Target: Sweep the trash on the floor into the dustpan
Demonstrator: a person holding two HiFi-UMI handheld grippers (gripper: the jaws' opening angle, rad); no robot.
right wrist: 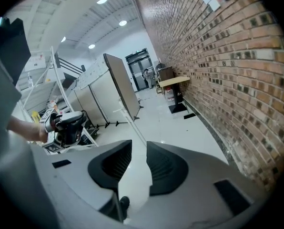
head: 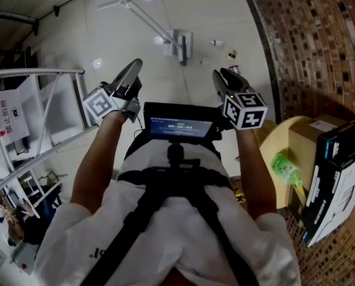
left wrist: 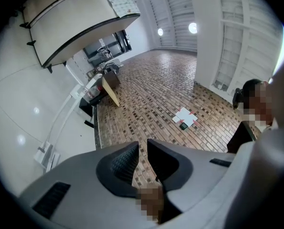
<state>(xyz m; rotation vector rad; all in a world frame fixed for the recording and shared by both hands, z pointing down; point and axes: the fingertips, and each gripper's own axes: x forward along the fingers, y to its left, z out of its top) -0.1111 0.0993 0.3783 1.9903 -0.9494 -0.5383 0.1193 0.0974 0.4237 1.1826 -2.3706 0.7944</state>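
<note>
Premises: an indoor lab or test hall of industrial fit-out, not a dwelling. Evidence: a long bare brick wall (right wrist: 228, 56) runs the length of the room beside a glossy white floor (head: 165, 16). The ribbed ceiling (right wrist: 127, 13) carries recessed round lights (right wrist: 102, 0). White metal racks (right wrist: 56, 75) hold assorted items, a free-standing partition panel (right wrist: 120, 87) stands on the floor, and a dark doorway (right wrist: 141, 66) closes the far end. A round table (head: 273, 139) by the wall bears a cardboard box (head: 311, 139) and a green bottle (head: 285, 167), next to black cartons (head: 338, 159)
</note>
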